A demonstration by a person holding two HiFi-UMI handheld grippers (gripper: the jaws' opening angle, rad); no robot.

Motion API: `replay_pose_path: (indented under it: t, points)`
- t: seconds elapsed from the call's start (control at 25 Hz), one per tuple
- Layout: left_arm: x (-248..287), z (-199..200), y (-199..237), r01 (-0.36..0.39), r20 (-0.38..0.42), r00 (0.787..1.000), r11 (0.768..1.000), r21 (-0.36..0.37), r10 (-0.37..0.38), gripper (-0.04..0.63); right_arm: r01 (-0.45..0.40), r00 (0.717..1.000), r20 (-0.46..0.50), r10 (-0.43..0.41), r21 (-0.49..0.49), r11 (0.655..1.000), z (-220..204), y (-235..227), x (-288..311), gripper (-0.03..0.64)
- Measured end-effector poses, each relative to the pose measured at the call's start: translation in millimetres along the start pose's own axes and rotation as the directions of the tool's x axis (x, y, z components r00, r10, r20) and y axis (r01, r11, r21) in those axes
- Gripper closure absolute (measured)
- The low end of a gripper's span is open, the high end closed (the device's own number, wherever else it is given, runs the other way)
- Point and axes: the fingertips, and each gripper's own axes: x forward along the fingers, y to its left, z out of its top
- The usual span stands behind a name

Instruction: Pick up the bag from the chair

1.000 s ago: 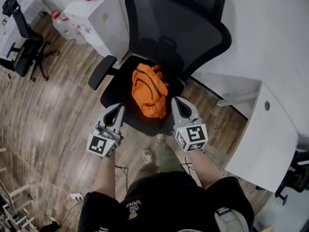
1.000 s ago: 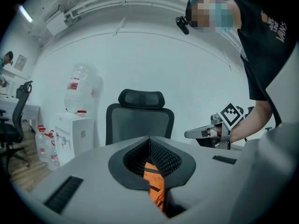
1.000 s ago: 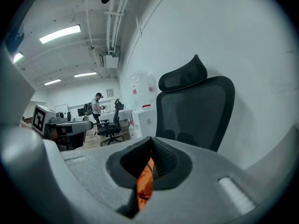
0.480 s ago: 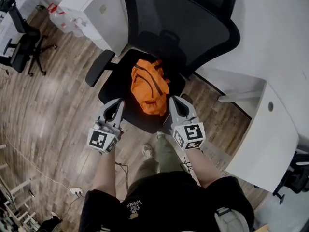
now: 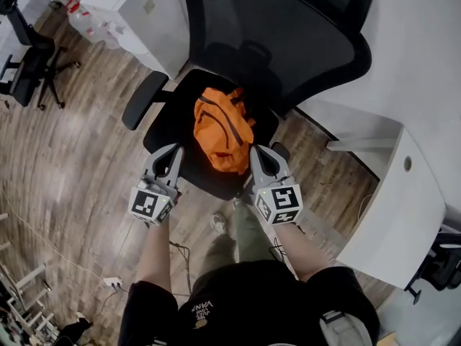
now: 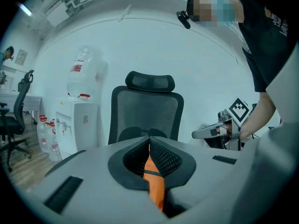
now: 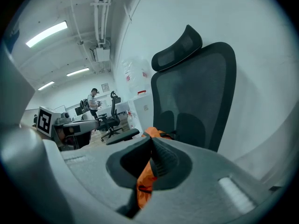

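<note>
Nearer the orange bag (image 5: 222, 130) on the chair (image 5: 288, 42) are brought the left claw (image 5: 171, 154) and right claw (image 5: 257, 153), both closed tight, empty.

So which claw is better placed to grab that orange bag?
Probably the right, narrowly. The right gripper sits almost against the orange bag; the left gripper stands slightly farther off, over the chair seat. Both have jaws together and must open first.
</note>
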Motion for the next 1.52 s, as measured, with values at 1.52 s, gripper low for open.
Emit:
replay_pose_path:
  t: [1.52]
  points:
    - [120.0,-81.4,65.4,0.070,-0.145,0.987,0.997,-0.039,-0.075,0.420,0.009,0.983,-0.180,0.016,0.135,0.991,-79.2,-4.0,58.2,0.404]
